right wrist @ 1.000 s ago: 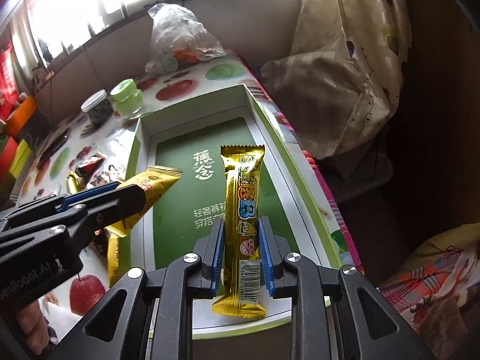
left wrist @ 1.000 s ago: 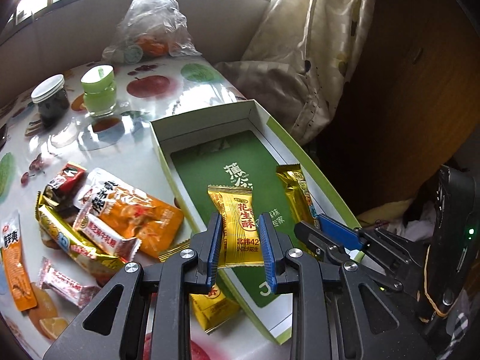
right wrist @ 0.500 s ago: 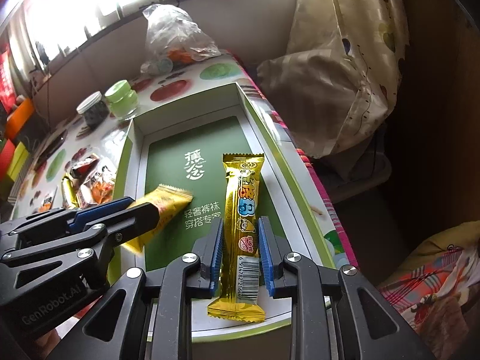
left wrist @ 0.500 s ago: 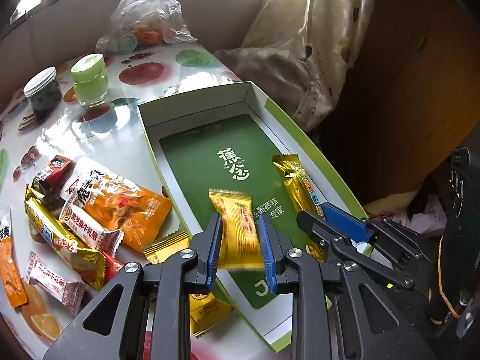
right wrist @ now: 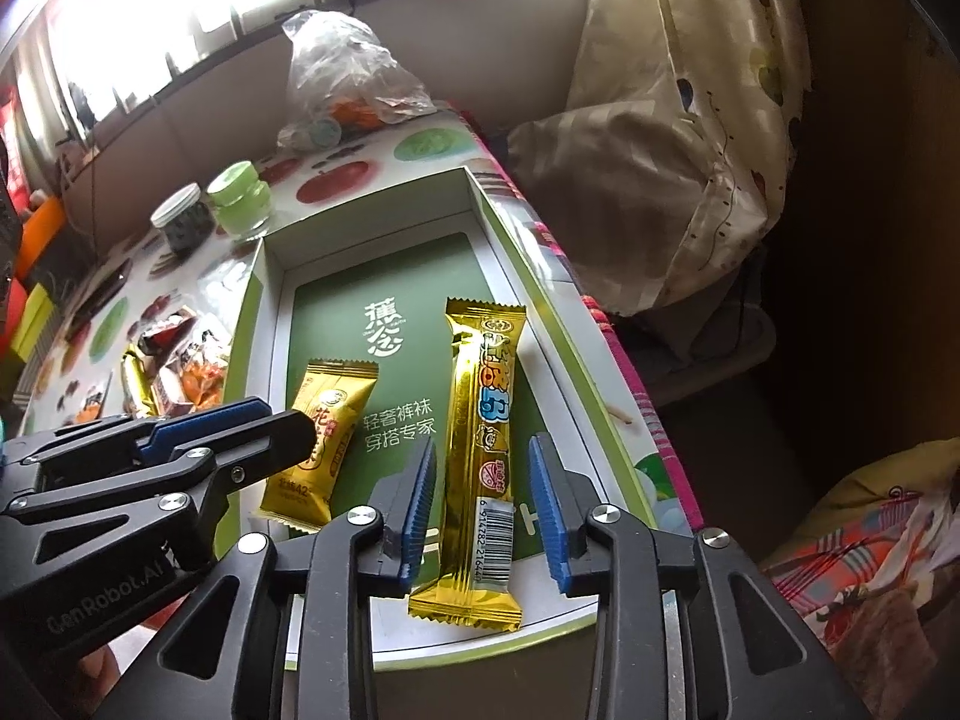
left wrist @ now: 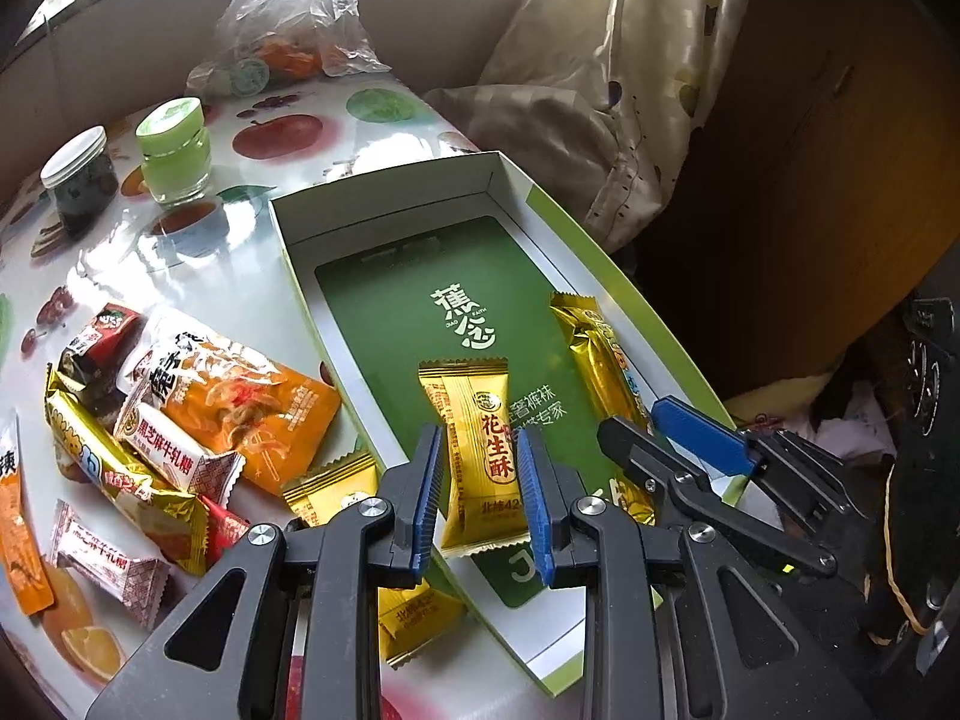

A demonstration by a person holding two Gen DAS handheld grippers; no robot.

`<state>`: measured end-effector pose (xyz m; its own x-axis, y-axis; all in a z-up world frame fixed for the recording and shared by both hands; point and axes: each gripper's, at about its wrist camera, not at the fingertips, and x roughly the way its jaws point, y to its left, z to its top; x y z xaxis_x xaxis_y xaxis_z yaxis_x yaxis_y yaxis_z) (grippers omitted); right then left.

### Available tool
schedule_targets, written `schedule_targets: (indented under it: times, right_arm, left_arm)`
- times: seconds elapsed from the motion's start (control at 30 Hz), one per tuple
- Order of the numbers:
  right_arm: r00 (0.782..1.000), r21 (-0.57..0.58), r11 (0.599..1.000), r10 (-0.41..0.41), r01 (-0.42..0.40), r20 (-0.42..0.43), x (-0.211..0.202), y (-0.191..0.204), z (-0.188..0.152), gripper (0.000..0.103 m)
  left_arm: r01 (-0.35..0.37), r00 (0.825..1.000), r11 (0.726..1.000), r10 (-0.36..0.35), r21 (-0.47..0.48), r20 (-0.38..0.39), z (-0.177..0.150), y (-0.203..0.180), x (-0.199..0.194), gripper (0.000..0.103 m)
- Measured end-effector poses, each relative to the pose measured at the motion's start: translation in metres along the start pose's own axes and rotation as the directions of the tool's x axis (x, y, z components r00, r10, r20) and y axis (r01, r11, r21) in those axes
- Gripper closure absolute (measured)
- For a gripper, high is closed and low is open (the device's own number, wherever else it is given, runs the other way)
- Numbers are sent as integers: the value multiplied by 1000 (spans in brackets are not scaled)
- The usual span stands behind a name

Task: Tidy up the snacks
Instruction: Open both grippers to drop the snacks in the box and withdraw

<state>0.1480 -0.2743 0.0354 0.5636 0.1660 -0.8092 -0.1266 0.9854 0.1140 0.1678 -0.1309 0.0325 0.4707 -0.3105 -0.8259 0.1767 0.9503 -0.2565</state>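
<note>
Snacks are going into the green-lined box (left wrist: 510,180): the peanut-crisp packet (left wrist: 480,456) and long gold bar (right wrist: 480,456), clamped half a second ago, now lie flat on its floor. Left gripper (left wrist: 483,504) and right gripper (right wrist: 483,510) both stand released around them, leaving the loose pile (left wrist: 180,420) beside the box to fetch.

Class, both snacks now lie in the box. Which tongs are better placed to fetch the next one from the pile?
Left tongs: open, beside the snack pile outside the box; right tongs sit on the far side.
</note>
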Motion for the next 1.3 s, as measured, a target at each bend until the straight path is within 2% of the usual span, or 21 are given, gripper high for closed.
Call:
schedule_targets:
  times: [0.13,0.37,0.67,0.93,1.13,1.3]
  right_arm:
    - [1000,1,1000,-9,9,5,-4,0,-1,66]
    - [999,9,1000,-20,19,26,-16,4,-3,62]
    - [997,11,1000,-29,29,72,-41,20,-5,60]
    - [995,-21,1000,24,-22,96,-52,52,-9,57]
    - [994,-76,995,64,-58,91,-49,80,-13,55]
    - [991,-122,988,106,-96,78,-43,102,-15,55]
  left_arm:
    - [14,1000,1000,-14,-5,14,-2,2,-7,67]
    - [16,999,1000,-18,23,51,-7,0,-31,66]
    - [-68,994,997,64,38,86,-21,10,-64,66]
    - [-101,990,994,105,-44,90,-39,47,-79,66]
    - [-142,984,983,152,-114,88,-56,83,-91,66]
    - [-146,981,977,164,-154,107,-64,106,-103,66]
